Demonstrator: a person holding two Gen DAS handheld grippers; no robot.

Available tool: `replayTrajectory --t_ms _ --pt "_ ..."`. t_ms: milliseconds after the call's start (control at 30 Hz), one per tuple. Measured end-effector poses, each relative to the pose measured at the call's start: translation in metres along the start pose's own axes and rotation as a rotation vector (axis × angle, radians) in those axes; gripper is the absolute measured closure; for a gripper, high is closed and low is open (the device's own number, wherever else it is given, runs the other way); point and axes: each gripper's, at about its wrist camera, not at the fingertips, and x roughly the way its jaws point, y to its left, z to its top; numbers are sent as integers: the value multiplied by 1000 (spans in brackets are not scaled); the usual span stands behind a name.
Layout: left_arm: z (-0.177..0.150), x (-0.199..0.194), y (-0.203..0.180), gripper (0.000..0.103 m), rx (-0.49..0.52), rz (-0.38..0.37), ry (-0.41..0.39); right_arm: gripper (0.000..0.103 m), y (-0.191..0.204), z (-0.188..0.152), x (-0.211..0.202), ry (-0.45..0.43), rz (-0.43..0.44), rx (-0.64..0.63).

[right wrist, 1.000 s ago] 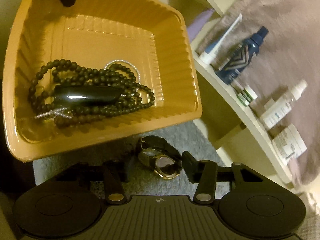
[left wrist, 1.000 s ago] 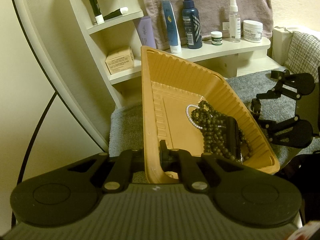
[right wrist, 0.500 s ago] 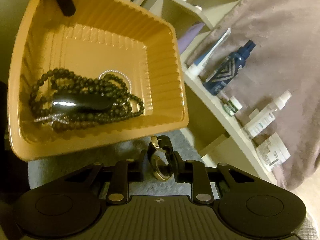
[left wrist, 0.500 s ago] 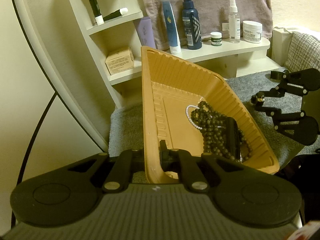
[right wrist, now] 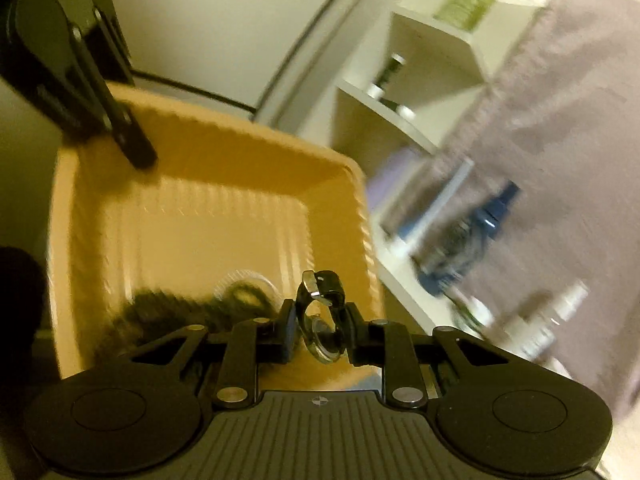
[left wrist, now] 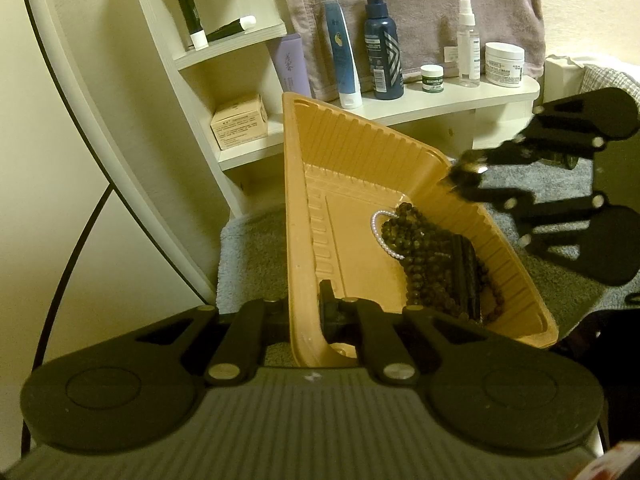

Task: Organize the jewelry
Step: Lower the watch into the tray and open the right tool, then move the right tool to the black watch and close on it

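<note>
The orange tray is held tilted by its near wall in the closed left claw. A bead necklace and a pearl bracelet already lie inside. A watch is gripped in the right claw, poised above the tray's rim; dropping it in appears to be what remains.

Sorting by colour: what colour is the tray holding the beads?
The tray is orange-tan; it shows best in the left wrist view.

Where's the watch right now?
The watch is clamped in the right hand-held gripper, low in the right wrist view, above the tray's near edge.
</note>
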Motion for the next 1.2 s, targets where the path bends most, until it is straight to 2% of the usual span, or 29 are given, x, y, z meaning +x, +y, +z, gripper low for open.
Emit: replayTrajectory --t_ms 167,300,333,400,467,500,633,833,1200 --pt "0 0 0 96 -1 -1 0 78 14 15 6 -33 124 6" --pt "0 0 0 96 -1 0 0 76 20 19 12 -26 198 31" --pt "0 0 0 96 -1 0 0 72 19 19 13 -21 216 52" --pt "-1 1 0 96 -2 1 3 53 16 18 12 -35 224 103" --pt "-1 1 0 96 -5 -1 2 45 9 17 8 -52 223 162" --pt "-2 1 0 96 -4 0 2 45 5 16 6 -52 218 183" --pt "-1 1 0 96 -5 0 2 45 -10 9 -5 -59 154 243" --pt "-1 1 0 96 -2 2 1 45 -40 -19 -29 -46 43 416" --pt "-1 0 -2 96 11 8 2 44 -85 -100 -60 143 -242 640"
